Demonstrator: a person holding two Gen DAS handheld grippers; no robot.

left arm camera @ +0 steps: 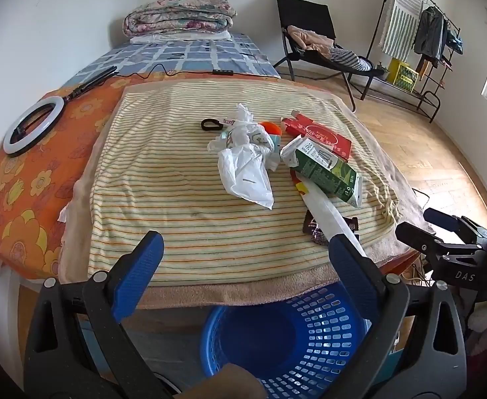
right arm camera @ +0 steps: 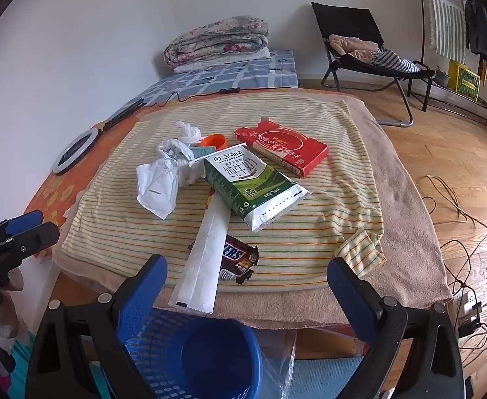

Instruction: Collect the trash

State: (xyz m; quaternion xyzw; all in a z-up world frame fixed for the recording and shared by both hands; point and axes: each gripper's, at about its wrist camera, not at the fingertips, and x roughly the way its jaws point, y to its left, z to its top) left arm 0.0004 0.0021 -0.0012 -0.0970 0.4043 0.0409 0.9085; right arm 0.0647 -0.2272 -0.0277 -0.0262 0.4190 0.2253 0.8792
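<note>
**Blue basket empty, litter all on the striped towel**

Blue-padded fingers on both tools stand wide apart and hold nothing: the left gripper (left arm camera: pixel 246 256) and the right gripper (right arm camera: pixel 246 276) both hover off the table's near edge, above the blue perforated plastic basket (left arm camera: pixel 313 332), which looks empty. All the trash lies on the yellow striped towel (left arm camera: pixel 163 179): a green-and-white milk carton (right arm camera: pixel 253 183), a flat red cardboard box (right arm camera: pixel 283 146), a crumpled white plastic bag (right arm camera: pixel 158 179), a long white paper sleeve (right arm camera: pixel 207 249) overhanging the edge, a brown chocolate-bar wrapper (right arm camera: pixel 240 259) partly under it, and an orange plastic cap (right arm camera: pixel 215 140).

Risks, as I judge them: the sleeve lies tucked under the carton, so pulling it could drag the carton or flick the wrapper to the floor. Pinching flat pieces may catch the loose towel and shift everything. The crumpled bag may slip out of a shallow pinch.

Hard to make out: a small black loop (left arm camera: pixel 212 123) behind the bag, and whatever the bag covers. Much of the basket's rim is cut off by the gripper bodies.
</note>
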